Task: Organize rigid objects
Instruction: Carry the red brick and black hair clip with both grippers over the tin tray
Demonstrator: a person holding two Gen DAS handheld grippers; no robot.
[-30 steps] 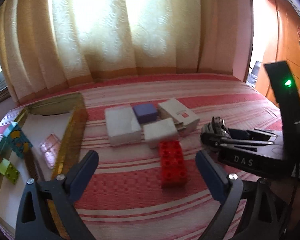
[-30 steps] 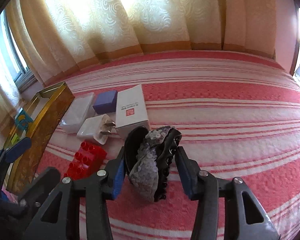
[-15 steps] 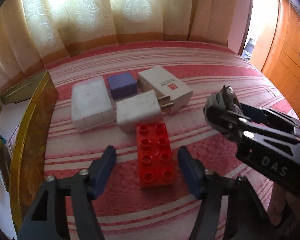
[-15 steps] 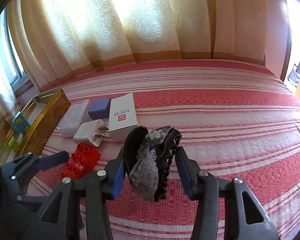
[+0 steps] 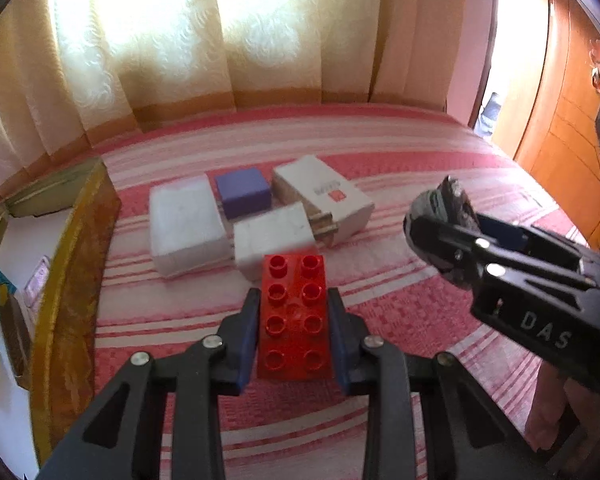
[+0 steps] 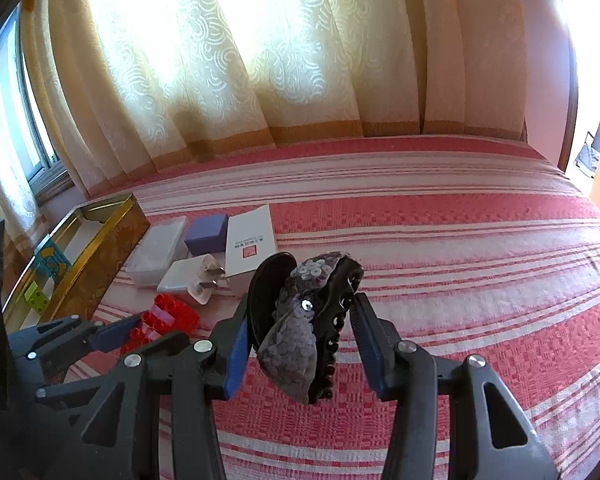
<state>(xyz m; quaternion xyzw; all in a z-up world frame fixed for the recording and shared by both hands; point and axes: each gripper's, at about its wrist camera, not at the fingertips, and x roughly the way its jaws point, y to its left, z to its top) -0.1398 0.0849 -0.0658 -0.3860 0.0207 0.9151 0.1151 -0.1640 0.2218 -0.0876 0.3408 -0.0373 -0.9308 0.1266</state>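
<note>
My left gripper [image 5: 294,316] is shut on a red toy brick [image 5: 294,316] that lies on the striped bedspread; both blue pads touch its long sides. The brick also shows in the right wrist view [image 6: 162,322]. My right gripper [image 6: 300,320] is shut on a grey sequined hair clip [image 6: 304,324] and holds it above the bed. It shows at the right of the left wrist view [image 5: 444,232], beside the brick.
Behind the brick lie a white charger plug [image 5: 274,240], a translucent white box [image 5: 184,224], a purple box [image 5: 242,192] and a white carton [image 5: 324,196]. A gold-rimmed tray [image 5: 66,280] with small toys stands at the left. A wooden wardrobe [image 5: 560,92] is at right.
My left gripper moved forward and down over the red brick and closed on it. My right gripper kept its hold on the hair clip and rose slightly.
</note>
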